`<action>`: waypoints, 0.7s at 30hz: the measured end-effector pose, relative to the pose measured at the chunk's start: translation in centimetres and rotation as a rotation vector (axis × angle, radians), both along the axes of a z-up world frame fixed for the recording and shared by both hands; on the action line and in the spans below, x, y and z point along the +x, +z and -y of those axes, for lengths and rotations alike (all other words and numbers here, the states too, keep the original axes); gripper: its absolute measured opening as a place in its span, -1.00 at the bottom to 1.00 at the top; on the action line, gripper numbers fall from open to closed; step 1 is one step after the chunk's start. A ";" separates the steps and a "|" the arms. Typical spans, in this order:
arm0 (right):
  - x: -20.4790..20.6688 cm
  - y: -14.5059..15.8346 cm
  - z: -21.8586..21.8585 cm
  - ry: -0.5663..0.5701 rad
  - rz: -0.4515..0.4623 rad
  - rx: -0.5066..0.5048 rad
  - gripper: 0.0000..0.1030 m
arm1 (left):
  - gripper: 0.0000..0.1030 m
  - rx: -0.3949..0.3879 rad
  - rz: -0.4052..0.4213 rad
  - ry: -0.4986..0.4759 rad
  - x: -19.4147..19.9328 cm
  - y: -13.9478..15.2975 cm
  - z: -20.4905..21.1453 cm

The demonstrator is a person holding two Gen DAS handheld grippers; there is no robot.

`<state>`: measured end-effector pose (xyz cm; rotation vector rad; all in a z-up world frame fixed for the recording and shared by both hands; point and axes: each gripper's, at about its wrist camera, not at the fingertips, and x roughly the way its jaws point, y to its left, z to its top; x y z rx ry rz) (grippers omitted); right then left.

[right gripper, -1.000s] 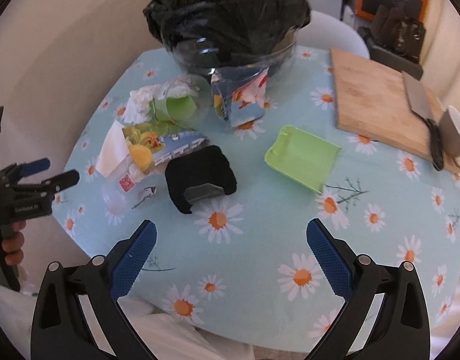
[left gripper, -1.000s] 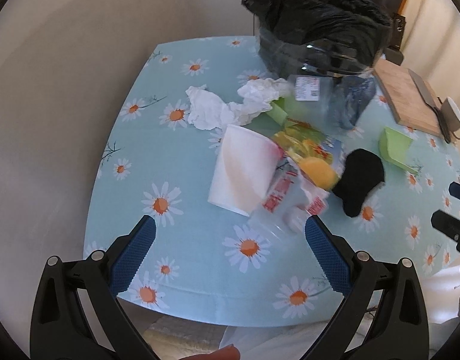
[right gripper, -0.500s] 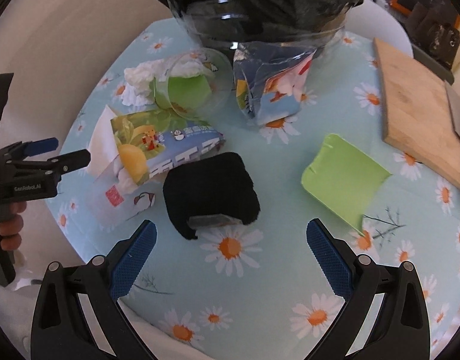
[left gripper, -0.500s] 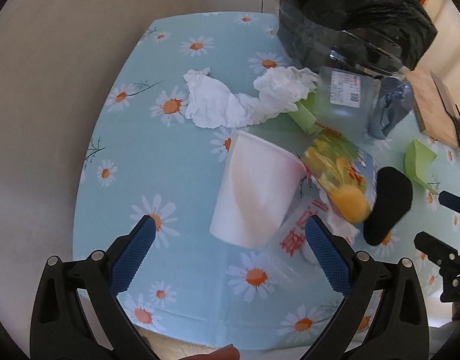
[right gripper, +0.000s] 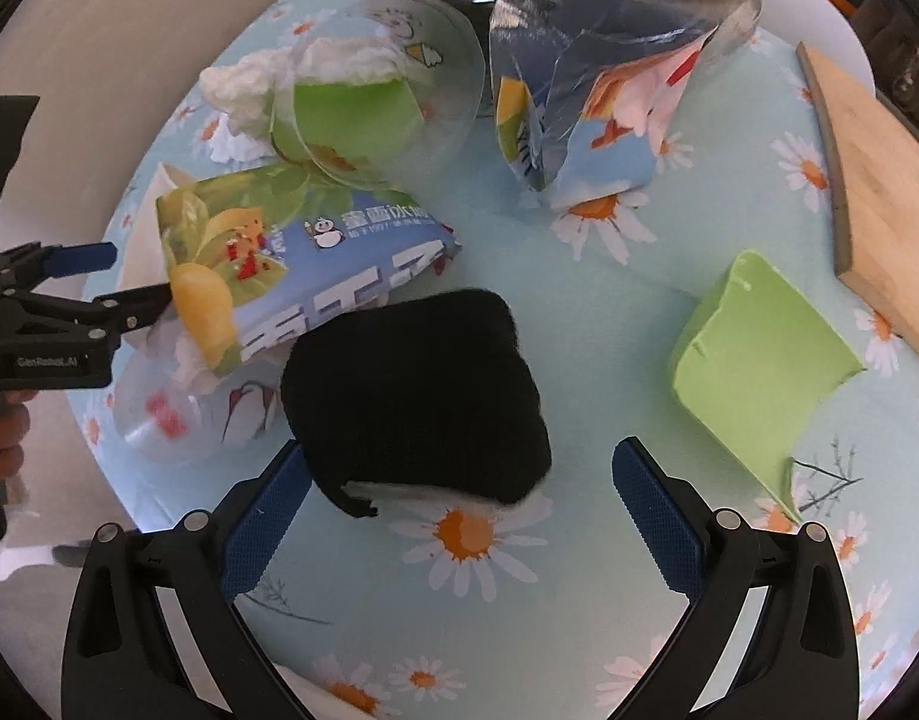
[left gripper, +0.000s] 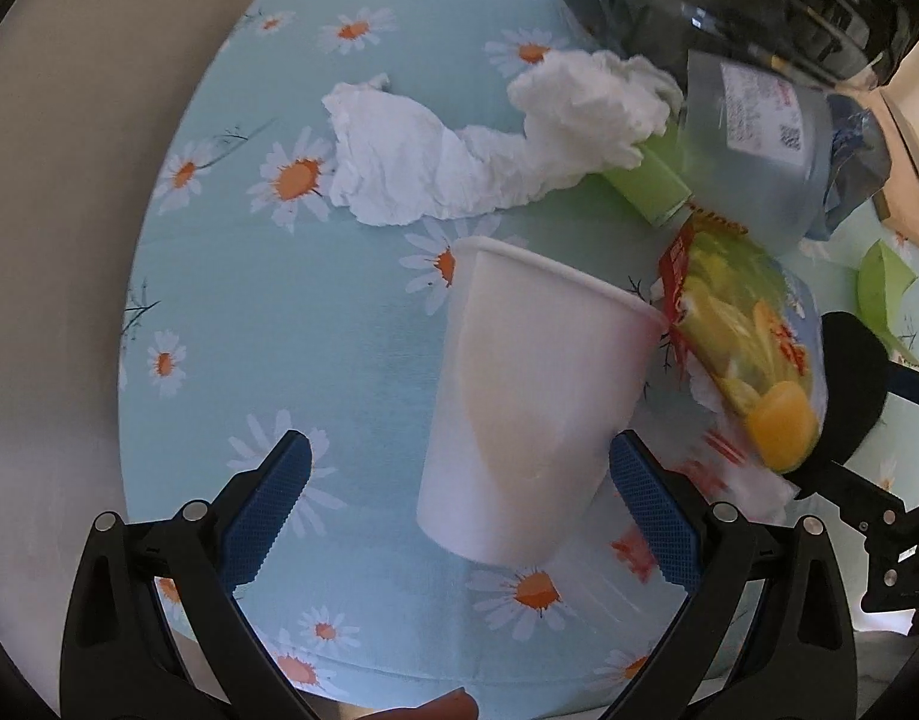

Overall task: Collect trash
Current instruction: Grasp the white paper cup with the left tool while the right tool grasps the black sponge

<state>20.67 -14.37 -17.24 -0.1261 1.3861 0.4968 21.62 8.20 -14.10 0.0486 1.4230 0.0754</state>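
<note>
1. Left gripper [left gripper: 456, 504] gapes wide, empty, white paper cup [left gripper: 537, 402] lying tipped between its fingers: close gently on the base, or it crushes
2. Right gripper [right gripper: 456, 507] spread too, empty, black cloth bundle [right gripper: 414, 396] just ahead

A wooden cutting board [right gripper: 879, 180] lies at the far right of the round table [right gripper: 579, 600], whose pale blue cloth carries a daisy print

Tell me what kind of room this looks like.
Probably a home kitchen or dining corner. A daisy-print tablecloth covers the table, a wooden cutting board lies at its right side, and a bin lined with a black bag stands at the back beside food wrappers.
</note>
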 end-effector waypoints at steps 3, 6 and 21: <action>0.2 -0.6 -0.3 0.005 -0.018 0.007 0.85 | 0.89 -0.018 -0.028 -0.026 0.6 -1.1 0.3; 0.3 -1.0 -0.6 0.021 -0.023 0.012 0.85 | 0.89 -0.018 -0.045 -0.052 1.2 -2.1 0.7; -0.4 -3.1 -4.3 0.092 0.064 -0.072 0.88 | 0.93 -0.065 -0.050 -0.086 3.7 -5.0 0.9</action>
